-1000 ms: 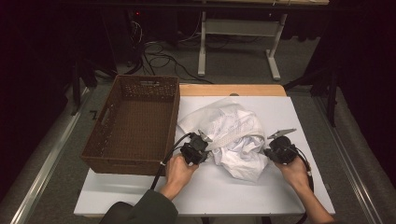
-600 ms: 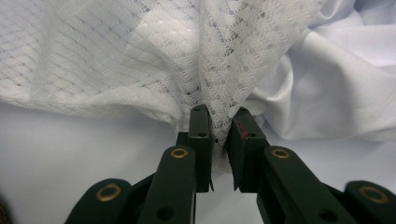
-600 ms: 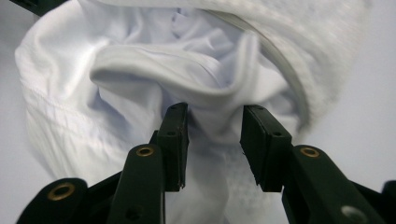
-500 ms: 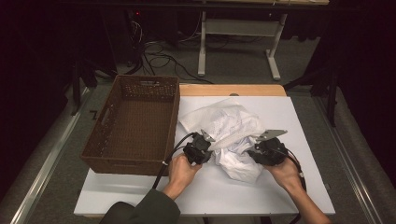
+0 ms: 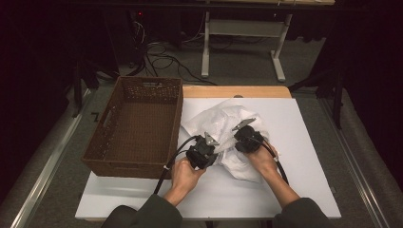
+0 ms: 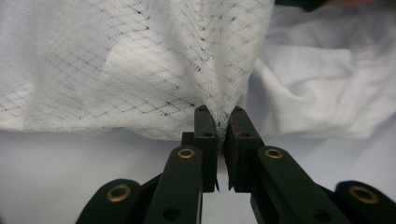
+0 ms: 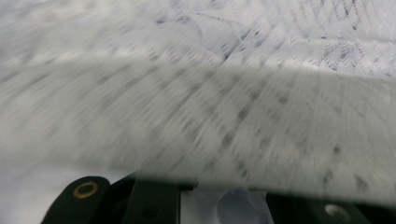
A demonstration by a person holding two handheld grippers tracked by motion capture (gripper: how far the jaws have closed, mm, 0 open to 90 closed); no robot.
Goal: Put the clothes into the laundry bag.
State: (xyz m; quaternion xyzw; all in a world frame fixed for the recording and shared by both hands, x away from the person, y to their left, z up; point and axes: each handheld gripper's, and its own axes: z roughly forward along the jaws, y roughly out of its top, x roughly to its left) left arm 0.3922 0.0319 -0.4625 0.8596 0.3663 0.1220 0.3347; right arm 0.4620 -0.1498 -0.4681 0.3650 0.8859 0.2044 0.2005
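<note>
My left hand-held gripper (image 6: 218, 122) is pinching a thin fold of the white mesh garment (image 5: 228, 130), jaws pressed together on it just at their tips. The garment lies crumpled on the desk (image 5: 309, 142), just right of the brown wicker basket (image 5: 135, 126). My right hand-held gripper (image 5: 244, 137) sits on the garment's far side from the basket, pushed in under the mesh; the cloth drapes over its jaws and the picture is blurred, so I cannot tell whether it is spread or pinching. My worry is the left grip: so little cloth is caught that a pull could slip it free. The open weave could also snag on a jaw edge, and if my right has caught nothing, the bundle would lift lopsided and drag against the basket wall.
</note>
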